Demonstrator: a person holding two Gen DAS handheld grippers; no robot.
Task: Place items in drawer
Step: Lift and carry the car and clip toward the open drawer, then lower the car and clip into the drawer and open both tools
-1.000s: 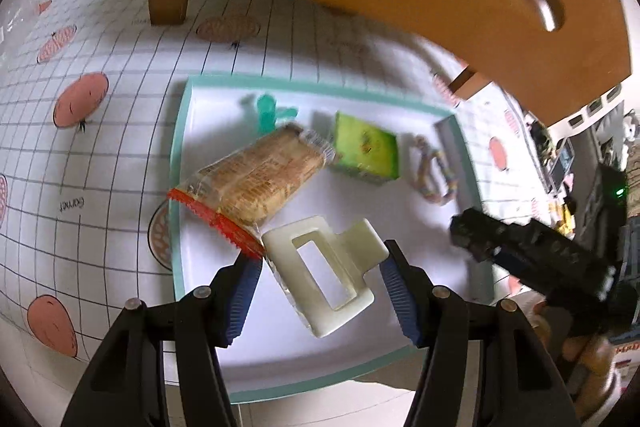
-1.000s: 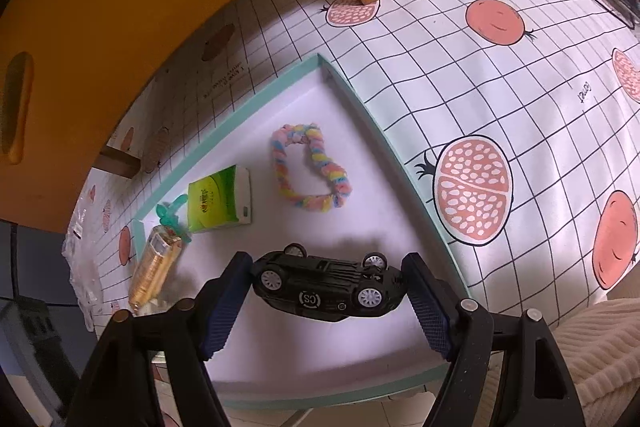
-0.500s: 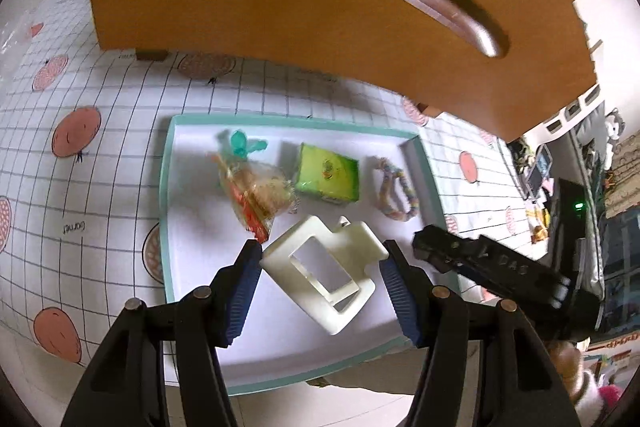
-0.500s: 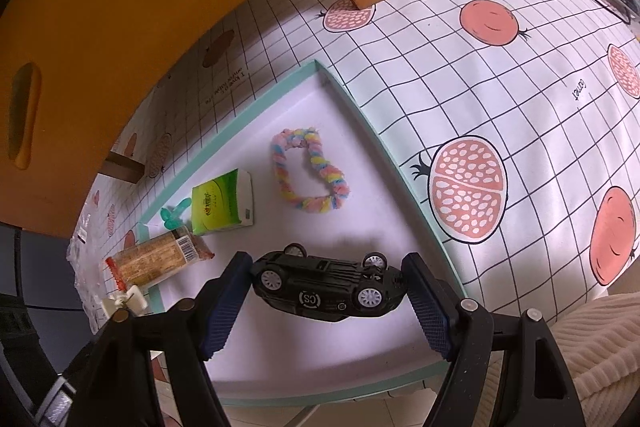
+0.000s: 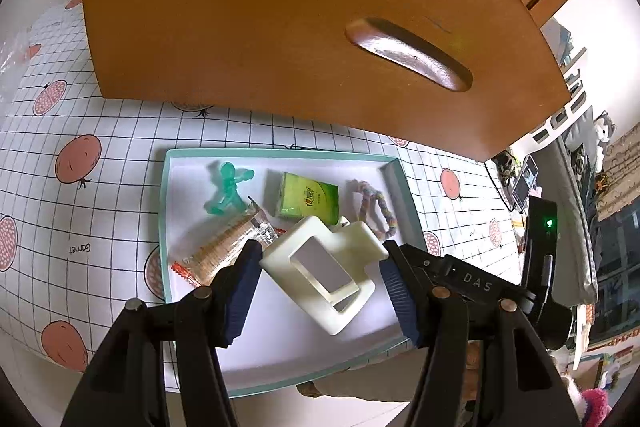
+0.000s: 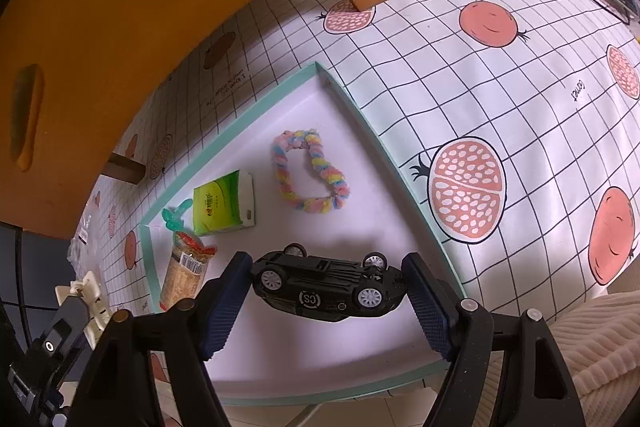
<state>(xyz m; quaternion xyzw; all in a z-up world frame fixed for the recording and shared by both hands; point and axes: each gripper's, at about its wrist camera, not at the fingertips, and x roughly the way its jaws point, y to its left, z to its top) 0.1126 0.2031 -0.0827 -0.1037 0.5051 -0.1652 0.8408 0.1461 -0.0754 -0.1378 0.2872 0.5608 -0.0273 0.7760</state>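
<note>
while left gripper hangs above tray, tilted down, blue pads pinch cream hair claw clear of tray floor, wooden drawer front beyond. right gripper likewise raised over tray, clamping black toy car upside down, wheels up, near tray's front right corner.

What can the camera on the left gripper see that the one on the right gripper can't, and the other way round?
Only the left wrist view shows the left gripper clamped on the cream hair claw, and the right gripper's body from the side.

Only the right wrist view shows the right gripper clamped on the upside-down black toy car.

Both show the teal-rimmed tray, green tissue pack, pastel scrunchie, biscuit packet, teal figure and wooden drawer front.
</note>
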